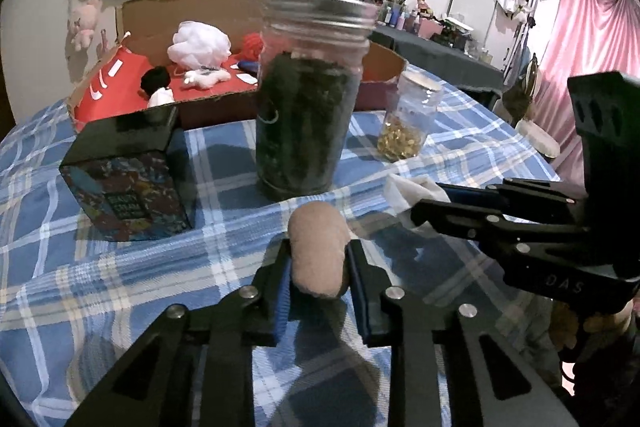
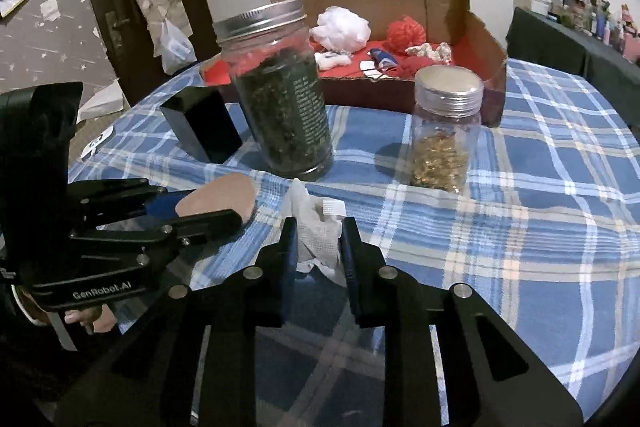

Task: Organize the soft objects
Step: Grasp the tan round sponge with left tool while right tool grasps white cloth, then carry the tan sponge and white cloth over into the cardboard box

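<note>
Pink sponge (image 1: 318, 253) pinched in the left claw (image 1: 318, 259) and white gauze (image 2: 318, 241) in the right claw (image 2: 318, 243) could knock the jars (image 1: 310, 99) just ahead when lifted.

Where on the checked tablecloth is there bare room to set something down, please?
Free: the wide stretch right of the small jar, out to the tablecloth edge. Also the patch before the black box. Crowded: the middle, where the tall jar, both grippers' loads and the cardboard box cluster.
</note>
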Tool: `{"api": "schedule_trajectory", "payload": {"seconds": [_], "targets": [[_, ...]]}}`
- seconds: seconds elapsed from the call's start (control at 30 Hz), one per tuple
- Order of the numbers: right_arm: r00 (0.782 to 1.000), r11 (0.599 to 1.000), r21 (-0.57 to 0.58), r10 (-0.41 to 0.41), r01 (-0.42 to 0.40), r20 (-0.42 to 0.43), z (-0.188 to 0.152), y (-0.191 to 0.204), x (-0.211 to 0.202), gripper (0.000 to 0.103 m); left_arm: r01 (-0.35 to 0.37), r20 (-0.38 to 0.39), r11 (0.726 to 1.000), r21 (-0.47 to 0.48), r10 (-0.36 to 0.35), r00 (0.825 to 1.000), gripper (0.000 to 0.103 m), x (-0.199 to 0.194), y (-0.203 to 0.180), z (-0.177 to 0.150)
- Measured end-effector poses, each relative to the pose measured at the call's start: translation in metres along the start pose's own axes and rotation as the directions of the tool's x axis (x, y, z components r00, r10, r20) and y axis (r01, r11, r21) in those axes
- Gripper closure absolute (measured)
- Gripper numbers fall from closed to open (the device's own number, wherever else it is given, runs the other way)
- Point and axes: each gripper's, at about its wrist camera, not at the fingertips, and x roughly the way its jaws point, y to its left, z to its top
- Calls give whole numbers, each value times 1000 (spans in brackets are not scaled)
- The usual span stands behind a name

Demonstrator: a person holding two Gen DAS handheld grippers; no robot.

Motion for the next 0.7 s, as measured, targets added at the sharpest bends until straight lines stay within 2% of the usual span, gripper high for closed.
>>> {"api": "schedule_trajectory", "payload": {"seconds": [0.33,0.7], "targets": [[1000,999,50,-15,14,12,1,-12,-11,83,-7,19,1000,-12,7,1000,77,-12,8,2],[997,995,75,-64,60,50,16,-27,-32,83,-64,74,997,-37,66,995,77,-42,30,16]]}}
